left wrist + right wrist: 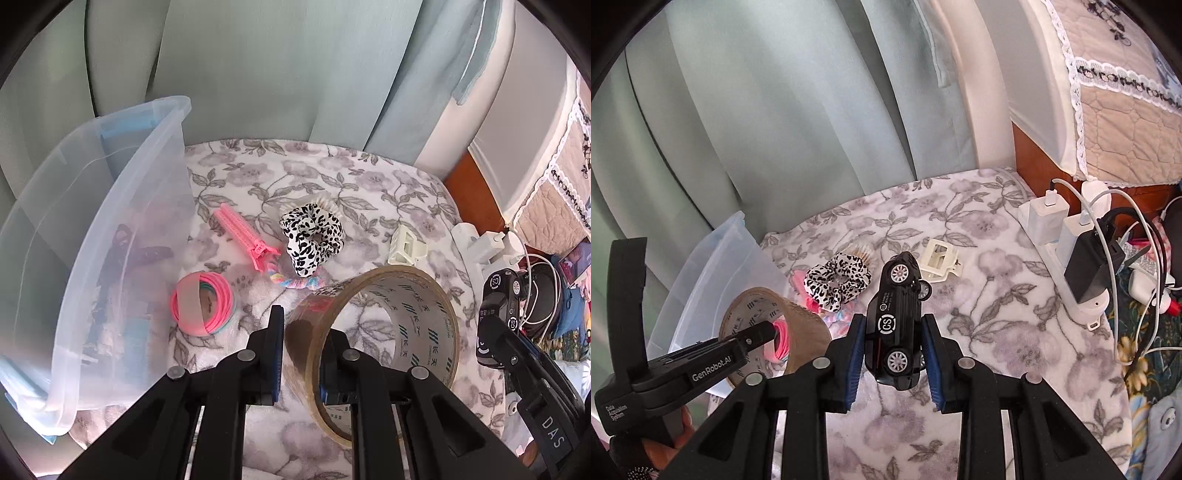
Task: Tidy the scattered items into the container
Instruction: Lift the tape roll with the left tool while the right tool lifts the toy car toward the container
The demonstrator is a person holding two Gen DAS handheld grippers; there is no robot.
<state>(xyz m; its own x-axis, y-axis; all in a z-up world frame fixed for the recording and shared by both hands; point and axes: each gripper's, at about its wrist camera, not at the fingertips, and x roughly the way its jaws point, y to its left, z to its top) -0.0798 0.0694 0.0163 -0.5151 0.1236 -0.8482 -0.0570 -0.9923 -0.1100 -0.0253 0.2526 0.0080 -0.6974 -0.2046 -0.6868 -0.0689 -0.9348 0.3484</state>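
My left gripper (301, 332) is shut on the wall of a roll of clear packing tape (373, 343), held above the floral blanket (369, 184). My right gripper (894, 339) is shut on a black toy car (895, 325), also lifted; the car (502, 295) shows at the right of the left wrist view. The clear plastic bin (110, 236) stands at the left with dark items inside. On the blanket lie a pink hair clip (243, 236), a leopard-print scrunchie (312, 236), a bundle of pink hair ties (201, 308), a pastel braided tie (295, 282) and a cream claw clip (406, 245).
Pale green curtains (258, 74) hang behind the blanket. A white power strip (1067, 258) with chargers and cables sits along the blanket's right edge, beside a wooden headboard (1041, 162) and a quilted cover (1126, 110).
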